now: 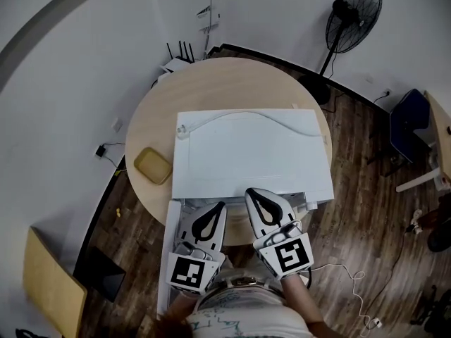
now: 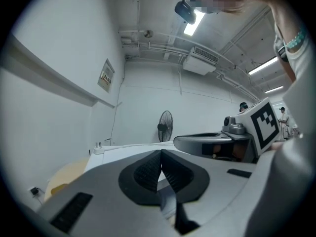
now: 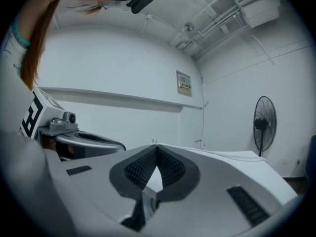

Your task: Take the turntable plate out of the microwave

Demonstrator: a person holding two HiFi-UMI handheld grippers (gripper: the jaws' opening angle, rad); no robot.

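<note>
Your left gripper and right gripper are both pinched fully together with nothing between the jaws. Their tips are by the front edge of the white microwave on the round table. The turntable plate is hidden. The wall sign is too small to read.

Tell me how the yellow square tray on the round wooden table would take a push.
The yellow square tray looks shallow and flat, so it would probably slide, not tip. Small and thin-rimmed, it is likely light. Near the wooden table edge, it might fall off.
</note>
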